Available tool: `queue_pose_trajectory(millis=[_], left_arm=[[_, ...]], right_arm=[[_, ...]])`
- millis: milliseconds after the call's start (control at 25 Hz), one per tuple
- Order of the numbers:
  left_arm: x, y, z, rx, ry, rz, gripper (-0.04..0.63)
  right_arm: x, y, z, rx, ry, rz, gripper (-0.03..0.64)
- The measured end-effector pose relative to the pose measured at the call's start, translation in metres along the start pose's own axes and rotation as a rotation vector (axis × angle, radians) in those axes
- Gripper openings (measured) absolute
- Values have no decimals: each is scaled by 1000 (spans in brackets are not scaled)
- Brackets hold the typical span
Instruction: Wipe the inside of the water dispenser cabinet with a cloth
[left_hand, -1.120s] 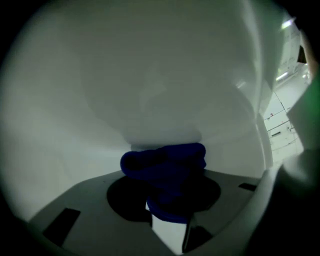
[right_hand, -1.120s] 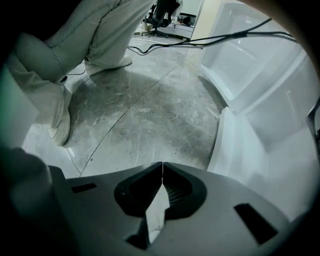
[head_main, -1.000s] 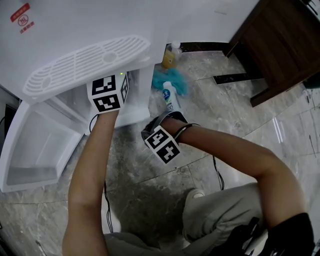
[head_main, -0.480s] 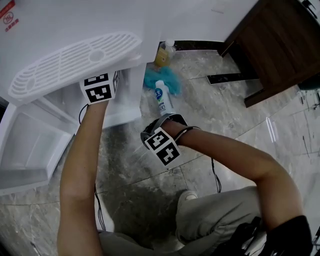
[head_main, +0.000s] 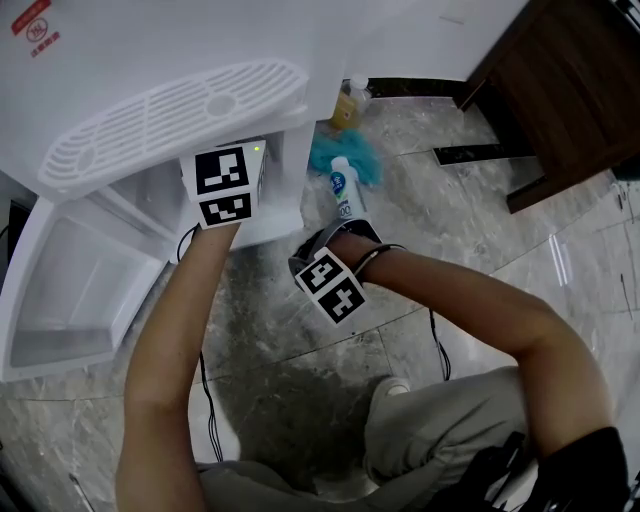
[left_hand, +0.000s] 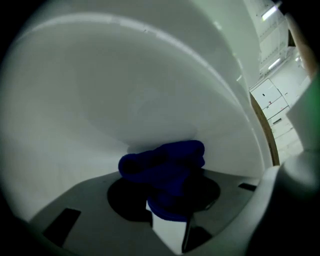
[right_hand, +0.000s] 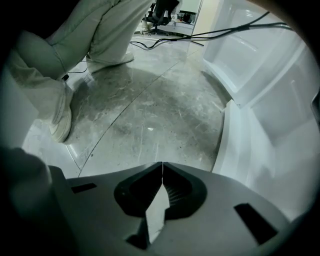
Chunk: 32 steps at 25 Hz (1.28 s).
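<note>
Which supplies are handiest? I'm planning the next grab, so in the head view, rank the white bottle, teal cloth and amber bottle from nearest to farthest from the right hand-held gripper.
1. White bottle, on the floor just beyond the right hand-held gripper.
2. Teal cloth, behind that bottle.
3. Amber bottle, farthest, by the wall.

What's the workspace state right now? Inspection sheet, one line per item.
Surface: grey marble floor.
Job's things: dark blue cloth bunched at the cabinet's white inner wall; cabinet door open.
Clutter: white bottle, yellow bottle, teal fluffy thing on the floor.
Grippers: left claw shut on the cloth; right claw shut, empty, pointing at the floor.
Cables: black leads across the floor.
Surroundings: dark wooden furniture; drip grille above.
</note>
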<state>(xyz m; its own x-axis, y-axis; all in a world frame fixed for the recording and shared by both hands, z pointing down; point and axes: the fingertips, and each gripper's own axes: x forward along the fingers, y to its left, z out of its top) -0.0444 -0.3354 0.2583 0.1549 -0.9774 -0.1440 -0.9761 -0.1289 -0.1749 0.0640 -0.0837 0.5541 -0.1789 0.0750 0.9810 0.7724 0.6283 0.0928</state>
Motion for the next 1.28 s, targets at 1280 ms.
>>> queue_pose_trajectory(millis=[1280], left_arm=[[25, 20, -9, -128, 26, 47, 150]], right_arm=[[0, 38, -43, -1, 66, 41, -2]])
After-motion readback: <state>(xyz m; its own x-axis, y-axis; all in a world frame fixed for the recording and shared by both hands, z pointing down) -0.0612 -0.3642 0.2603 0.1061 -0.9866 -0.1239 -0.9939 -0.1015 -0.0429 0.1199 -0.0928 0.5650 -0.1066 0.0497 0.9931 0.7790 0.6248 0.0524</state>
